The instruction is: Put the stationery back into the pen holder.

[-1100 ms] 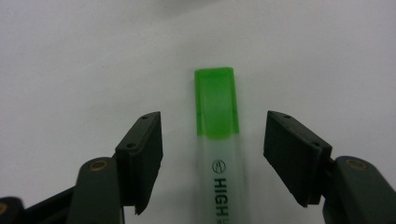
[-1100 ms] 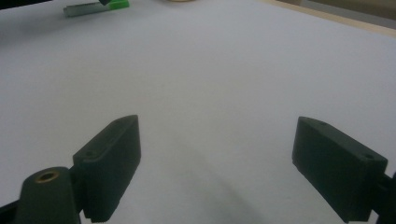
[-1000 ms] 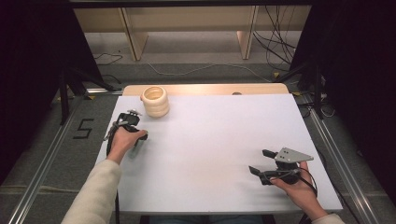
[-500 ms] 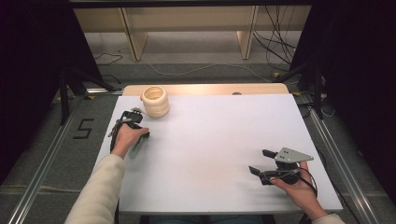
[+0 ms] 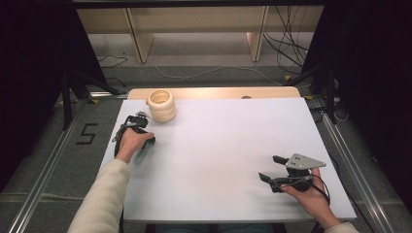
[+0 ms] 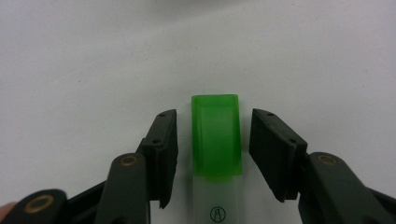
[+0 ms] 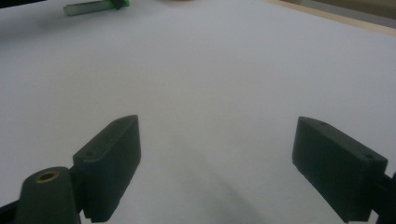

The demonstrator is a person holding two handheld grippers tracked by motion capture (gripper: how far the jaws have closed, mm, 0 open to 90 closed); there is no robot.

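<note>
the left hand-held gripper (image 6: pixel 209 154) has just been closing around the translucent green-capped plastic marker (image 6: pixel 215 135) lying beside the cream ribbed cup (image 5: pixel 161 105), jaws not yet pinching, so the grasp looks imminent.

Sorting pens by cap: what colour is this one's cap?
Green, clearest in the left gripper view: the cap tops a whitish pen.

Green-capped clear marker (image 6: pixel 215 154), white table (image 5: pixel 228 141)

Two black grippers are seen, the left gripper (image 5: pixel 137 121) and the right gripper (image 5: pixel 273 168) with a grey three-cornered plate (image 5: pixel 302 160) on top, brass rings and small screws on the jaws, and a cream sleeve (image 5: pixel 99 199) is worn.
</note>
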